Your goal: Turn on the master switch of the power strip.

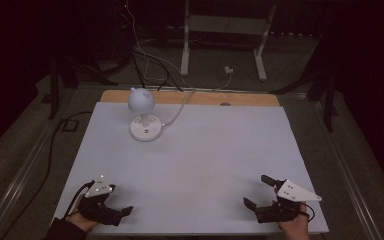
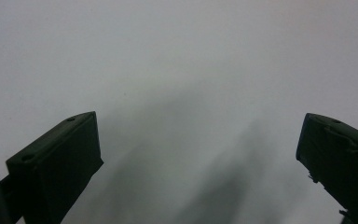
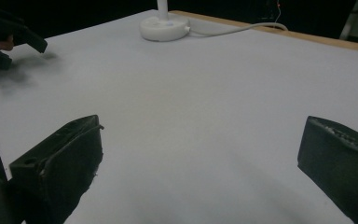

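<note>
white table (image 1: 195,165) carries a lamp (image 1: 142,117) far back; left gripper (image 2: 198,154) and right gripper (image 3: 200,161) gape wide, empty.

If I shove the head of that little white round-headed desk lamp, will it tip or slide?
The white round-headed lamp probably tips before sliding: its bulbous head sits high on a thin stem. Its wide round base likely resists somewhat. The white cord trailing off the back of the table may tug it.

Matt white table (image 1: 195,160); glossy plastic lamp (image 1: 142,112); wooden edge (image 1: 250,99).
</note>
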